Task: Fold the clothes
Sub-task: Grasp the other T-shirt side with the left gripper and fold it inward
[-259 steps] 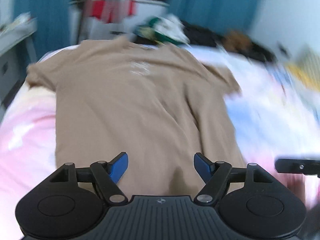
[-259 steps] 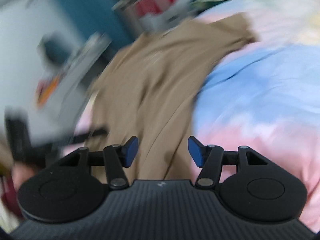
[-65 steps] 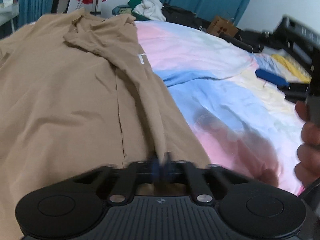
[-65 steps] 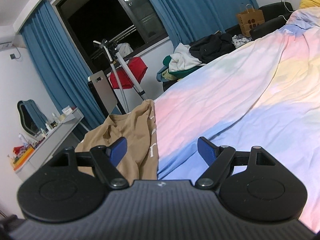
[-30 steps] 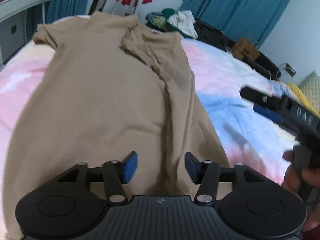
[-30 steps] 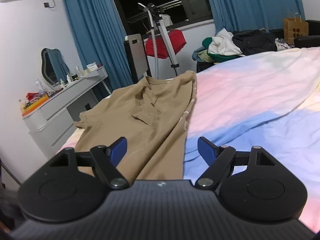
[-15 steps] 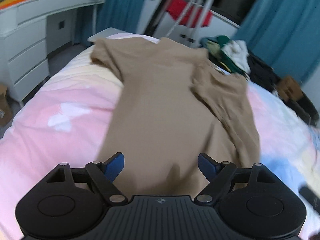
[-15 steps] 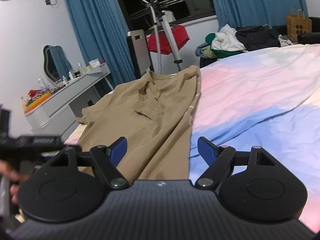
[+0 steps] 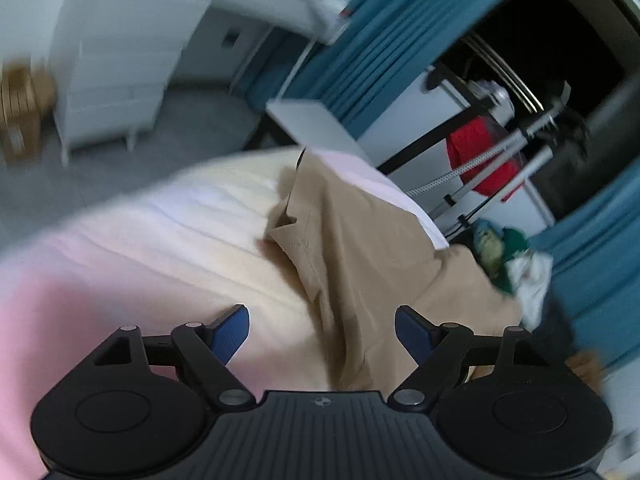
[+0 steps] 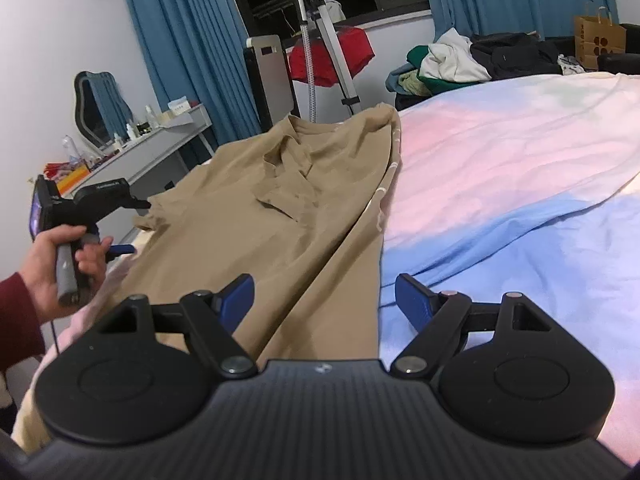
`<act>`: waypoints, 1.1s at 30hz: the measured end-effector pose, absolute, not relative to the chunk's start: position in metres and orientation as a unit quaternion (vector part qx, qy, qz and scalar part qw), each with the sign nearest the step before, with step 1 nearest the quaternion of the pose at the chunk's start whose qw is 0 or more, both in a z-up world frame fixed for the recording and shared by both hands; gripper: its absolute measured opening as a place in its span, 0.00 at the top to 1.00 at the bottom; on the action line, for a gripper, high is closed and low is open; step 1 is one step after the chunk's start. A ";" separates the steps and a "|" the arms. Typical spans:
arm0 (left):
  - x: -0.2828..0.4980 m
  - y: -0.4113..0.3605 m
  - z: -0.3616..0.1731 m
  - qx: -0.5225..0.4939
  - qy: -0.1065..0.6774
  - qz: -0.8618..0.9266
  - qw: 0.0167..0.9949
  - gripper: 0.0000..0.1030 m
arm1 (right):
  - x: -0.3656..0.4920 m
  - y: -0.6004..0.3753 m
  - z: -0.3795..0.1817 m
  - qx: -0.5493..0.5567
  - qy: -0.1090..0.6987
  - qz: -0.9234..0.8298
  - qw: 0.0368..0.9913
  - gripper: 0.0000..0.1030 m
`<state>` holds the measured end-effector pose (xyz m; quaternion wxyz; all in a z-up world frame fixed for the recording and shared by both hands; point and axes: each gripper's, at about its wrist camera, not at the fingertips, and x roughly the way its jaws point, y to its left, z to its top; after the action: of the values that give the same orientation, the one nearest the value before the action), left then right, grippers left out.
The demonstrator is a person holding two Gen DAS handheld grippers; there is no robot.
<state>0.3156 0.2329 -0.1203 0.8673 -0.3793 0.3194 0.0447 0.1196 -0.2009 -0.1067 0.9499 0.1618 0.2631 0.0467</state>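
Note:
A tan short-sleeved shirt [image 10: 288, 220] lies spread on the bed, its right side folded in over the middle. Seen from the left wrist, its left sleeve [image 9: 298, 216] lies flat on the sheet, with the body [image 9: 360, 288] running back beside it. My left gripper [image 9: 321, 314] is open above the sheet and the shirt's left edge, with nothing between its pads. The right wrist view shows the left gripper [image 10: 136, 226] beside that sleeve, held by a hand [image 10: 60, 256] in a dark red sleeve. My right gripper [image 10: 324, 286] stands open over the shirt's lower right edge.
The bed sheet [image 10: 500, 168] is pastel pink, blue and cream. A white dresser [image 10: 160, 136] with small items and a mirror stands left of the bed. A steamer stand [image 10: 324, 40] with red cloth, a clothes pile [image 10: 460, 60], a paper bag and blue curtains lie beyond.
The left gripper swung left from the shirt's middle to its left sleeve, rolling as it went, and its jaws opened wider. The right gripper dipped slightly and stayed open.

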 end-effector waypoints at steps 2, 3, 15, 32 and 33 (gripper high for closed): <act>0.333 0.241 -0.131 -0.405 0.309 0.034 0.860 0.21 | 0.129 -0.200 -0.111 0.164 0.265 0.046 0.949 0.23; 0.340 0.240 -0.132 -0.398 0.302 0.031 0.866 0.21 | 0.133 -0.200 -0.114 0.164 0.265 0.047 0.949 0.23; 0.403 0.179 -0.119 -0.186 0.262 0.086 0.943 0.95 | 0.161 -0.208 -0.137 0.201 0.282 0.040 0.937 0.23; 0.376 -0.119 -0.046 0.132 0.184 -0.084 0.970 0.96 | 0.135 -0.232 -0.115 0.243 0.233 0.027 0.941 0.23; 0.375 -0.136 -0.055 0.143 0.189 -0.094 0.967 0.96 | 0.135 -0.234 -0.116 0.245 0.233 0.025 0.941 0.23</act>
<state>0.3754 -0.1365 -0.0550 0.9670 0.1427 0.1890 -0.0938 0.1353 -0.2340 -0.1163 0.9409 0.2446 0.2327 0.0252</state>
